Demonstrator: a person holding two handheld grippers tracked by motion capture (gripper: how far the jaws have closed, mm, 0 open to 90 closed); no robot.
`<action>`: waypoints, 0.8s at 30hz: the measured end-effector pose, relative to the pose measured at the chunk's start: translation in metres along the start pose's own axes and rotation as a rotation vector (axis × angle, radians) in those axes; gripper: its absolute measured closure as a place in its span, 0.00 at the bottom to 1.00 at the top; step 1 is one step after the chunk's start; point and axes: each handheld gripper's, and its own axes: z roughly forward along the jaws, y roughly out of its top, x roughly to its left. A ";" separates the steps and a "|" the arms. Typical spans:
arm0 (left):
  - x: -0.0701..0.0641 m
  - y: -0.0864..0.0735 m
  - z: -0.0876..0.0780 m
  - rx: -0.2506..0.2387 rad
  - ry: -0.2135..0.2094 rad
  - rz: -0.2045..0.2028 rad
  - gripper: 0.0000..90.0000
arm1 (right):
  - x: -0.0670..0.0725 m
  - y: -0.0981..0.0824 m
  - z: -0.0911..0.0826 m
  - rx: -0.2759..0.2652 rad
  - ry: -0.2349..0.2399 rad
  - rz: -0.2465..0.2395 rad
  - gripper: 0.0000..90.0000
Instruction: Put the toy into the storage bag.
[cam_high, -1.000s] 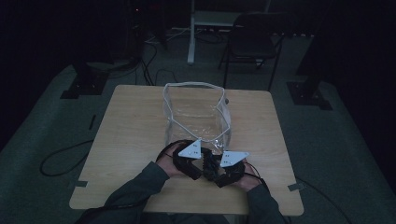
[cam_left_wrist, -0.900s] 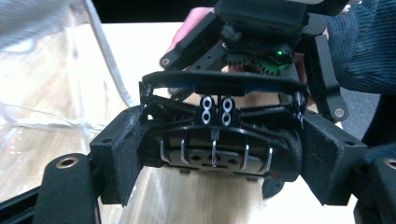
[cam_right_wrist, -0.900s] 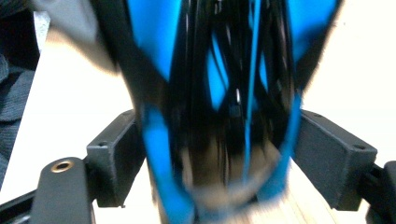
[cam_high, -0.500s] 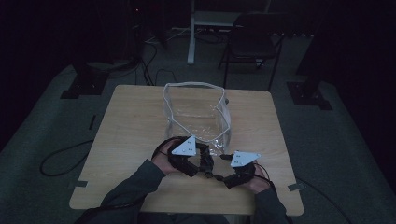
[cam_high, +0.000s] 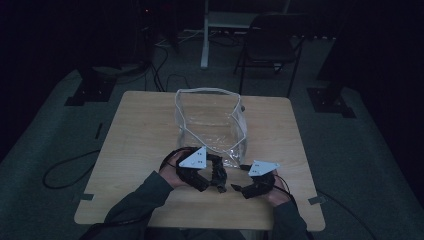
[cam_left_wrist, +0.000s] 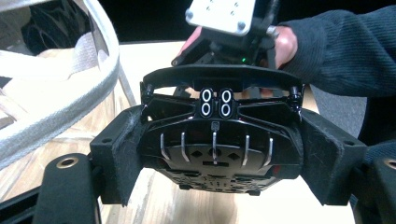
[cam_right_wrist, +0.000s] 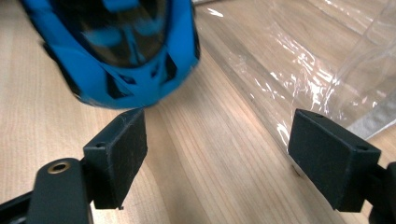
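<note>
Gripping a black and blue toy car (cam_left_wrist: 217, 149) between its pads, the left tool (cam_high: 212, 176) sits just before the clear bag (cam_high: 212, 122) on the bench (cam_high: 140, 135). Right tool (cam_high: 239, 189) stands open, empty, beside the car.

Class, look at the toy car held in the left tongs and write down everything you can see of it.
The toy car is held off the table between the pads of the left tongs, gripped across its width. In the left gripper view its black plastic underside faces the camera, with moulded ribs, thin metal strips and four white-ringed ovals. In the right gripper view its body is bright blue with dark windows. It hangs just in front of the clear plastic bag, above the wooden table.
</note>
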 end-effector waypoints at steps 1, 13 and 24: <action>0.000 0.000 -0.001 -0.003 -0.004 0.000 0.27 | -0.001 -0.001 0.001 0.006 -0.001 0.004 0.21; 0.003 0.002 -0.013 -0.046 -0.040 -0.026 0.27 | -0.006 -0.007 0.009 0.068 -0.048 0.044 0.24; 0.006 0.006 -0.025 -0.060 -0.053 -0.028 0.27 | -0.007 -0.012 0.017 0.117 -0.065 0.041 0.24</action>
